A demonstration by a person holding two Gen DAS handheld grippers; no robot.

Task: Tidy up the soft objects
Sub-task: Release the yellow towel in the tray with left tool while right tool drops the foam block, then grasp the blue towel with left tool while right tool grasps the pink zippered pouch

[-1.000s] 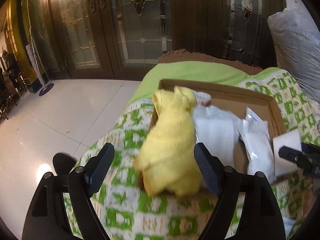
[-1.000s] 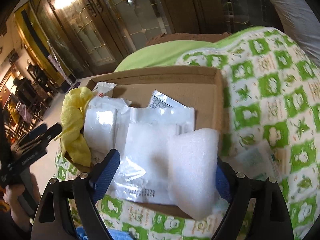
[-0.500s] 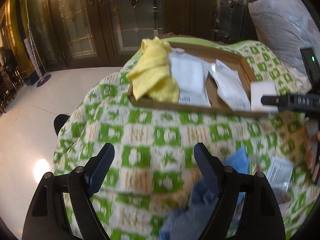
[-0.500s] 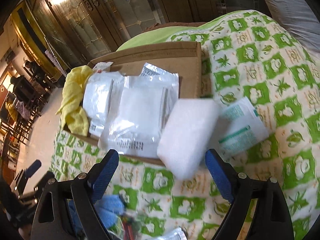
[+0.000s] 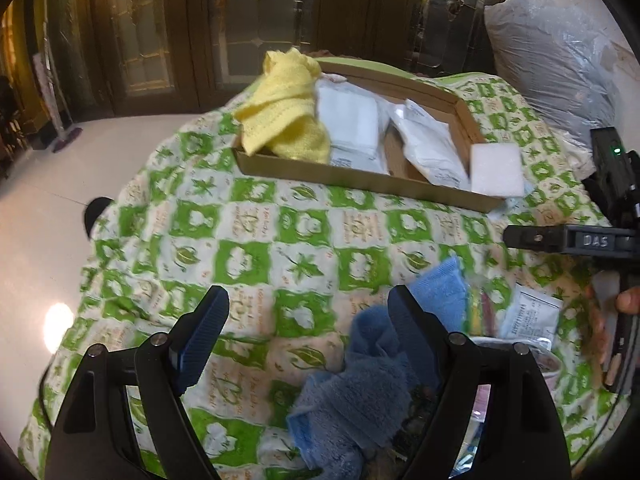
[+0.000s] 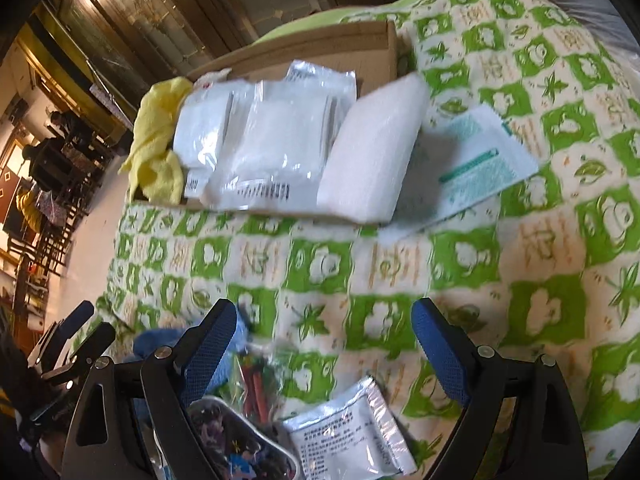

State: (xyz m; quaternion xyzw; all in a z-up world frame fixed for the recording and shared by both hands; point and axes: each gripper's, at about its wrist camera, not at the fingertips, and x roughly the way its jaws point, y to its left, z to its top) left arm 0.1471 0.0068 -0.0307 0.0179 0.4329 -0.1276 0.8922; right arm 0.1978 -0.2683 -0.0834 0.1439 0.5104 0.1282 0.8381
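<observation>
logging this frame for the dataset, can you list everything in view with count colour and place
cardboard tray: 1, brown, far side of the quilt
yellow cloth: 1, yellow, left end of the tray, draped over its edge
plastic packets in tray: at least 2, white and clear, middle of the tray
foam block: 1, white, right end of the tray, overhanging its rim
flat sachet: 1, white with green print, on the quilt right of the tray
blue towel: 1, blue, crumpled on the near quilt
printed sachet: 1, silver-white, near edge
quilt: 1, green and cream check
left hand-held gripper: 1, black, open, empty
right hand-held gripper: 1, black, open, empty
</observation>
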